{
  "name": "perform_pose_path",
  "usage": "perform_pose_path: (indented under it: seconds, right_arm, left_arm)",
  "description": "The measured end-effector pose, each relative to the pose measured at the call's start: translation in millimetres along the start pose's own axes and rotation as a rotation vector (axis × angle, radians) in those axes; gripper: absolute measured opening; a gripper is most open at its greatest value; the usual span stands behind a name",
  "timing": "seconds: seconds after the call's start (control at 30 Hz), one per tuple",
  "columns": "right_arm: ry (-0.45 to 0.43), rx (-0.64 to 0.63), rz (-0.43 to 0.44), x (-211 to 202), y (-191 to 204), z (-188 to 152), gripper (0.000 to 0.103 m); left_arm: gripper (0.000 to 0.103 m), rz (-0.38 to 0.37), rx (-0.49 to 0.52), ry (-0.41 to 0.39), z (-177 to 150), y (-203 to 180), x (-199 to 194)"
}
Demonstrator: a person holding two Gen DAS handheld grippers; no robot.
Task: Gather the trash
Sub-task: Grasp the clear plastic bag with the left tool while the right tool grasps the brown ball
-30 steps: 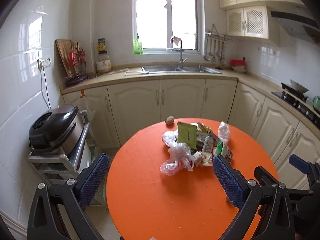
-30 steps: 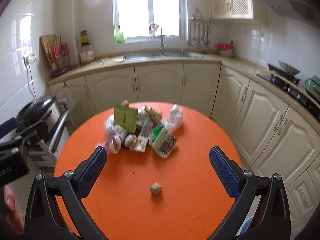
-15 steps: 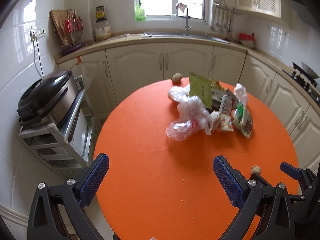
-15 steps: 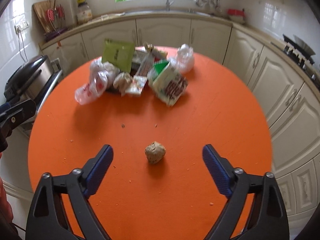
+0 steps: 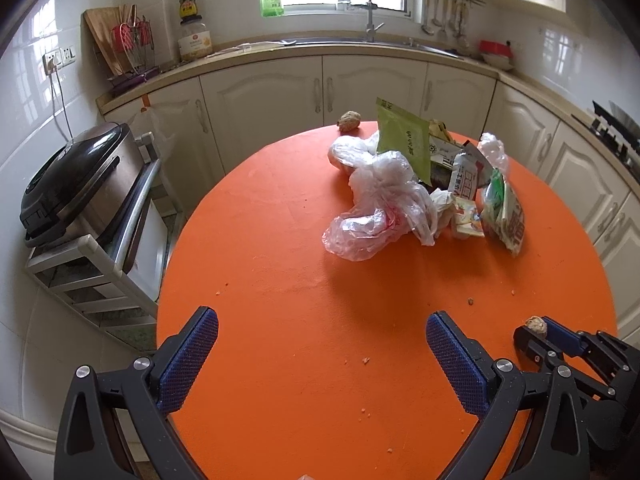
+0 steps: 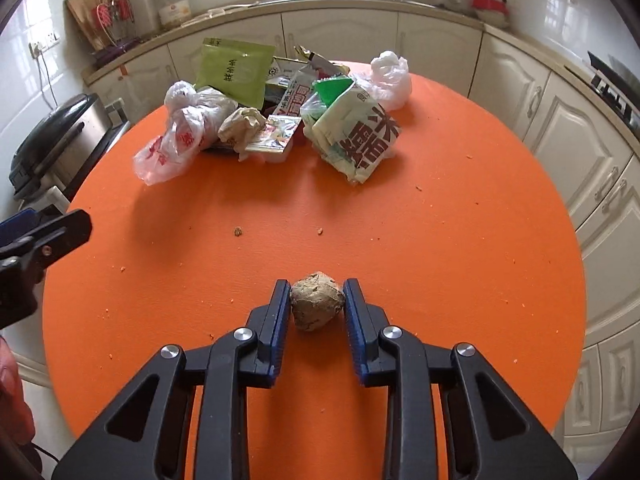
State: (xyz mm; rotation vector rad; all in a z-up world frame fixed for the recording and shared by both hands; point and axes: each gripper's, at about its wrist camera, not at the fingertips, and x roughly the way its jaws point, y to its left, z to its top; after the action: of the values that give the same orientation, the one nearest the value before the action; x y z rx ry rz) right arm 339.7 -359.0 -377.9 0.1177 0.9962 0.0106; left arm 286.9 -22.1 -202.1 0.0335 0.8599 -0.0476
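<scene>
A pile of trash [image 6: 280, 112], plastic bags and snack wrappers, lies on the far half of the round orange table [image 6: 480, 240]; it also shows in the left wrist view [image 5: 420, 192]. My right gripper [image 6: 317, 300] is shut on a brown crumpled lump [image 6: 316, 306] at the table's near side; the lump also shows in the left wrist view [image 5: 536, 325]. A second brown lump [image 5: 350, 121] sits at the table's far edge. My left gripper [image 5: 320, 344] is open and empty above the near left of the table.
Cream kitchen cabinets [image 5: 260, 92] and a counter with a sink ring the table. A black cooker on a metal rack [image 5: 76, 184] stands left of the table. Small crumbs [image 6: 238, 232] dot the tabletop.
My right gripper has moved down and forward and closed on the brown lump. My left gripper has tilted down toward the table and stays open.
</scene>
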Motion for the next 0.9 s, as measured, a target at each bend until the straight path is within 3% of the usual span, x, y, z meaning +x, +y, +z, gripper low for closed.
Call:
perform_pose_path:
  seconds: [0.4,0.57,0.67,0.7,0.73,0.8,0.9]
  right_arm:
    - [-0.047,0.027,0.036,1.1,-15.9,31.6,0.027]
    - [-0.058,0.036,0.035,4.2,-24.7,43.5,0.027]
    - [-0.06,0.041,0.033,6.2,-27.1,47.9,0.027]
    - [-0.06,0.043,0.033,6.5,-27.9,48.5,0.027]
    - [-0.059,0.045,0.033,6.4,-28.8,48.5,0.027]
    - [-0.06,0.046,0.034,6.3,-29.6,47.4,0.027]
    - [-0.062,0.051,0.033,3.6,-30.0,44.6,0.027]
  left_arm:
    - [0.102,-0.016,0.012,-0.018,57.6,-19.7,45.7]
    - [0.102,-0.029,0.015,0.039,81.5,-28.6,90.4]
    - [0.102,-0.076,0.01,0.07,85.8,-28.4,112.1]
    - [0.094,-0.098,0.006,0.078,86.5,-27.6,118.5]
    - [0.077,-0.128,-0.005,0.089,85.8,-25.3,123.2]
    - [0.054,-0.207,-0.04,0.134,85.2,-16.8,134.7]
    - [0.04,-0.224,-0.025,0.112,84.3,-7.4,132.0]
